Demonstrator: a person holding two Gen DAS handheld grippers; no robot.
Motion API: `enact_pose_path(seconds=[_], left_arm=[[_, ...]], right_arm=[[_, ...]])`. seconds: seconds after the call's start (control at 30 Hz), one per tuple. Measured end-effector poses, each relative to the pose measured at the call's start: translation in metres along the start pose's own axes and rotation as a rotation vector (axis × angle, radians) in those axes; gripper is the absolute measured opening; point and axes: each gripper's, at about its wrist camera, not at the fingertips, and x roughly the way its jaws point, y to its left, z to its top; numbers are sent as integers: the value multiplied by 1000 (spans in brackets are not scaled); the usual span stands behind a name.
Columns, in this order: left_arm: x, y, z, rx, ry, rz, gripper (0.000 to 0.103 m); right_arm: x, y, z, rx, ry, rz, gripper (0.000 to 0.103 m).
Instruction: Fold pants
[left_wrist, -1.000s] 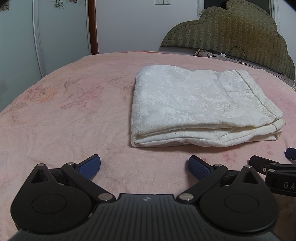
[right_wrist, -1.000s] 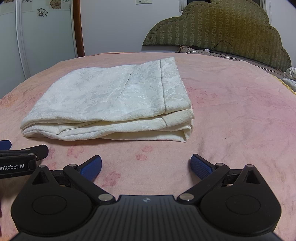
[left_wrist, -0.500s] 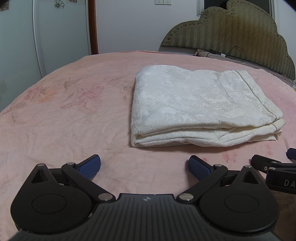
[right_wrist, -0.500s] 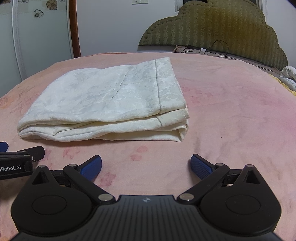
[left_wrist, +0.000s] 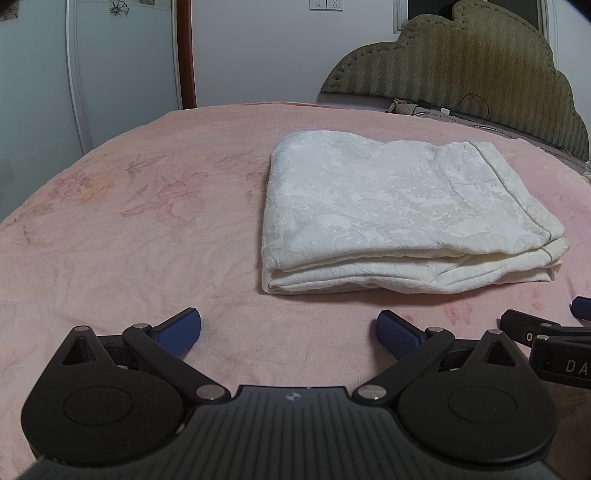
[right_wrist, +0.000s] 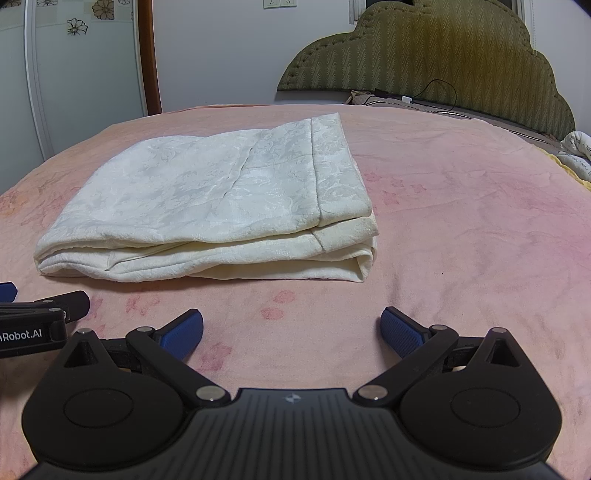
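Observation:
The white patterned pants (left_wrist: 399, 214) lie folded into a flat rectangle on the pink bedspread (left_wrist: 147, 229); the right wrist view shows the same pants (right_wrist: 221, 199) ahead and to the left. My left gripper (left_wrist: 290, 330) hovers open over the bedspread, short of the fold's near edge, with nothing between its blue pads. My right gripper (right_wrist: 291, 332) is open too, empty, just short of the fold's near right corner. Each view catches part of the other tool: the right gripper (left_wrist: 554, 339) at the left view's right edge, the left gripper (right_wrist: 40, 314) at the right view's left edge.
A padded olive headboard (left_wrist: 480, 74) stands at the far right with a cable and small items (left_wrist: 443, 110) below it. White wardrobe doors (left_wrist: 92, 74) and a wooden door frame (left_wrist: 184, 51) stand behind the bed. Crumpled bedding (right_wrist: 576, 151) lies at the far right edge.
The right gripper has drawn back a little and shifted right, so the pants sit further left in its view. The left gripper has stayed almost still. Both stay open.

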Motion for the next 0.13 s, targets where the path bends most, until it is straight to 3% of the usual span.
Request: enact_pose_path(seconds=[0.13], left_arm=[[-4,11,0,-53,-12,-13,102]], right_arm=[[0,0,0,1,0,1,103]])
